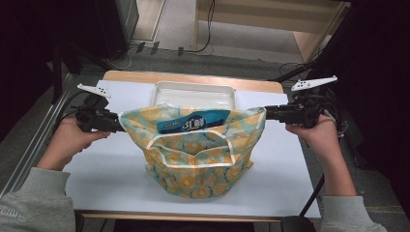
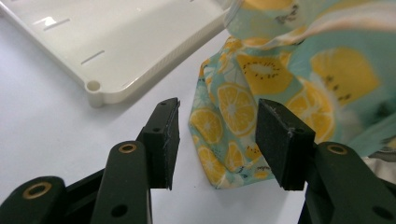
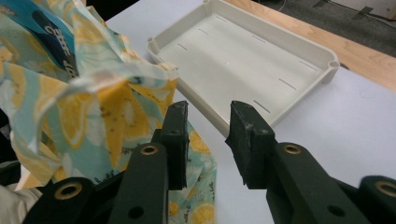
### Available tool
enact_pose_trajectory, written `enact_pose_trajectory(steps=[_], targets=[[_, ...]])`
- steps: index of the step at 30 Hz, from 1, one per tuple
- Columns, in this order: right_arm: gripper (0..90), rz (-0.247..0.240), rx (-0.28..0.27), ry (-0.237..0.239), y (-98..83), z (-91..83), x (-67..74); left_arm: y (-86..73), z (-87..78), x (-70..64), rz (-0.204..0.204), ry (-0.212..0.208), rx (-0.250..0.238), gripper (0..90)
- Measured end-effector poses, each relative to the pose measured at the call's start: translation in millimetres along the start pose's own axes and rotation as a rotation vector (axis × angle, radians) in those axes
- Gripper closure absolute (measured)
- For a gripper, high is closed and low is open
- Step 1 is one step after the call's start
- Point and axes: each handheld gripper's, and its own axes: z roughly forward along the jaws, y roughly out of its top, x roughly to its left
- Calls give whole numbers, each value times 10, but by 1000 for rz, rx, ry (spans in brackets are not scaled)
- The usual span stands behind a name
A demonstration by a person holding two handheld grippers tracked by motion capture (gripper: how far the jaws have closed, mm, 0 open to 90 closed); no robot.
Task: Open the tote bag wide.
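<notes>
I stand at a white desk (image 1: 106, 164) with a tool in each hand. The landmark is a cloth bag (image 1: 193, 159) printed with yellow citrus slices on pale green, sitting in the middle of the desk. Its mouth is stretched wide, and inside it shows a blue packet (image 1: 193, 124) with white lettering.

My left gripper (image 1: 109, 121) is at the bag's left top corner. In the left gripper view, its fingers (image 2: 163, 140) are spread apart, with a lower fold of the bag (image 2: 229, 135) seen between them; the pads are not pressing on the cloth there. Whether the bag's edge is caught elsewhere on this tool I cannot tell.

My right gripper (image 1: 275, 113) is at the bag's right top corner. In the right gripper view, its fingers (image 3: 177, 140) stand parted with bare desk between them, and the bag's cloth (image 3: 93, 107) lies against the outer side of the left finger.

Just behind the bag lies an empty cream tray (image 1: 193, 89), flat on the desk.
</notes>
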Motion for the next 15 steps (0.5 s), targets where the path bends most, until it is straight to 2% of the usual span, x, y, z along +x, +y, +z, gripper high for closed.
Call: enact_pose_trajectory(steps=[8,12,15], targets=[[706,-31,-12,6,174,-98,75,157,-128,-37,26,16,-2,500],[710,-49,-15,16,303,-140,148,260,-202,-88,44,5,-11,499],[709,-62,-14,12,378,-153,196,325,-245,-100,40,9,-10,498]])
